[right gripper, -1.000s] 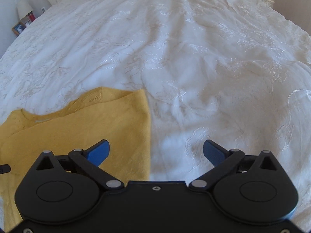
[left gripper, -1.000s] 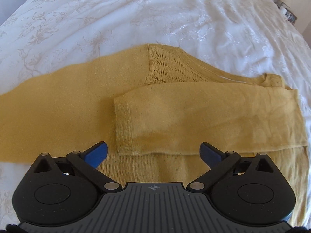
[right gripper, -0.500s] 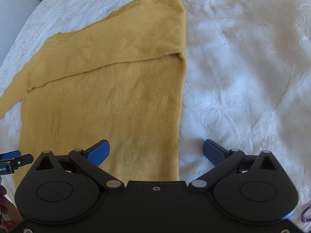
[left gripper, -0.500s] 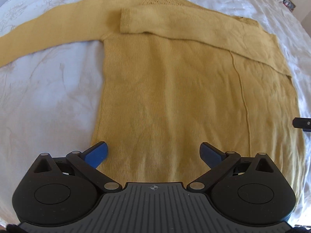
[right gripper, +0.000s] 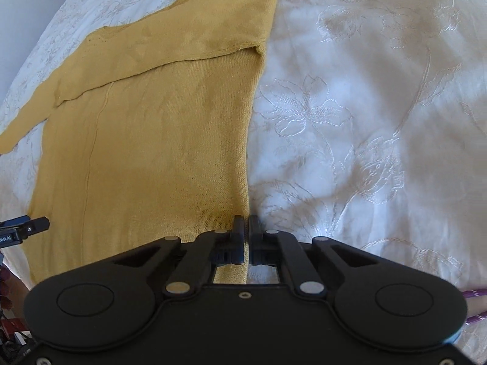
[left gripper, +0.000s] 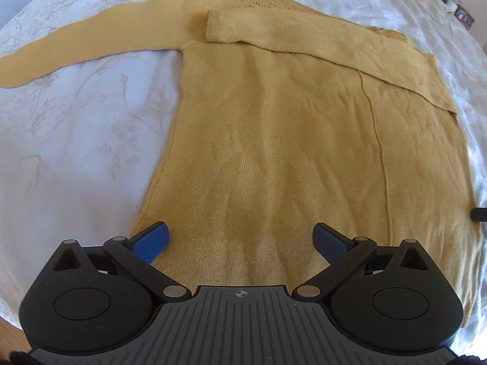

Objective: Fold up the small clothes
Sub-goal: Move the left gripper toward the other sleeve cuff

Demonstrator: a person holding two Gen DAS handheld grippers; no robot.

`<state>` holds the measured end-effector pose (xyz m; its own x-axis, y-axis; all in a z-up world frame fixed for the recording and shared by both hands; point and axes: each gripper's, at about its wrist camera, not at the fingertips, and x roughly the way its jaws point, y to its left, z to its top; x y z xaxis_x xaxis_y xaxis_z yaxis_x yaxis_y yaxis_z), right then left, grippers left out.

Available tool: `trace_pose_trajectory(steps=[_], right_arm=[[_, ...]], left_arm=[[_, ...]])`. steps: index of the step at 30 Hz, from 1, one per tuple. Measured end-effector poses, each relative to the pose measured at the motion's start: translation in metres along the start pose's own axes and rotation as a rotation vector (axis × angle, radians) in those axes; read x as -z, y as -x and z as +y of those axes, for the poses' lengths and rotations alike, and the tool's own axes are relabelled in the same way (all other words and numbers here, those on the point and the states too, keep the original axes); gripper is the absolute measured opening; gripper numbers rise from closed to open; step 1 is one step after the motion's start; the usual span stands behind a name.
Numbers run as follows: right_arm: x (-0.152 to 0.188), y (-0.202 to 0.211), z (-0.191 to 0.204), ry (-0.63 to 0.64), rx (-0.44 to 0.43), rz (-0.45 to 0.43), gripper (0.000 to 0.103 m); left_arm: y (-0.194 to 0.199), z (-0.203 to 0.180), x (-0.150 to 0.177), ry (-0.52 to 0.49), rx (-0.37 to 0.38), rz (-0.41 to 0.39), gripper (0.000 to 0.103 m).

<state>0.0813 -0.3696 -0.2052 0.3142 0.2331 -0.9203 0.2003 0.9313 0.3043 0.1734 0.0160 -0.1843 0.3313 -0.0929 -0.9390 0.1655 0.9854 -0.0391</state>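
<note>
One mustard-yellow knitted sweater (left gripper: pixel 274 140) lies flat on the white embroidered bedspread (left gripper: pixel 76 127). Of its two sleeves, one is folded across the chest (left gripper: pixel 304 39) and one stretches out to the left (left gripper: pixel 76 51). Two tools work at the sweater's hem: the left tool (left gripper: pixel 240 243) hangs released above the hem, and the right tool (right gripper: pixel 246 228) is clenched at the sweater's right edge; whether it pinches the knit cannot be told.

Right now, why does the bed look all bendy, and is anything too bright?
Left wrist view: the fisheye lens curves the white bedspread around the yellow sweater. Right wrist view: sunlight glares on the bedspread, washing out its flowers; sweater shaded.
</note>
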Motion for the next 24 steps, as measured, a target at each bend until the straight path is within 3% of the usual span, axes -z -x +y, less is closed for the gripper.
trace_pose_trajectory(steps=[4, 5, 8, 9, 12, 15, 24], right_arm=[[0.004, 0.001, -0.003, -0.012, 0.004, 0.001, 0.010], [0.006, 0.005, -0.005, -0.012, -0.014, -0.008, 0.019], [0.011, 0.017, -0.005, 0.005, -0.049, -0.044, 0.066], [0.010, 0.022, 0.000, 0.025, -0.054, -0.065, 0.074], [0.005, 0.034, 0.014, 0.076, -0.031, -0.113, 0.078], [-0.004, 0.046, 0.026, 0.091, -0.023, -0.172, 0.091], [-0.034, 0.051, 0.081, 0.051, -0.017, -0.232, 0.092]], left_arm=[[0.012, 0.000, 0.004, 0.038, -0.013, -0.030, 0.103], [0.015, 0.002, 0.004, 0.055, -0.015, -0.038, 0.103], [0.025, 0.012, 0.004, 0.106, -0.027, -0.061, 0.103], [0.028, 0.017, 0.003, 0.123, -0.029, -0.068, 0.103], [0.033, 0.036, -0.005, 0.166, -0.042, -0.089, 0.103], [0.036, 0.061, -0.017, 0.196, -0.056, -0.103, 0.103], [0.032, 0.172, -0.065, 0.311, -0.070, -0.152, 0.103]])
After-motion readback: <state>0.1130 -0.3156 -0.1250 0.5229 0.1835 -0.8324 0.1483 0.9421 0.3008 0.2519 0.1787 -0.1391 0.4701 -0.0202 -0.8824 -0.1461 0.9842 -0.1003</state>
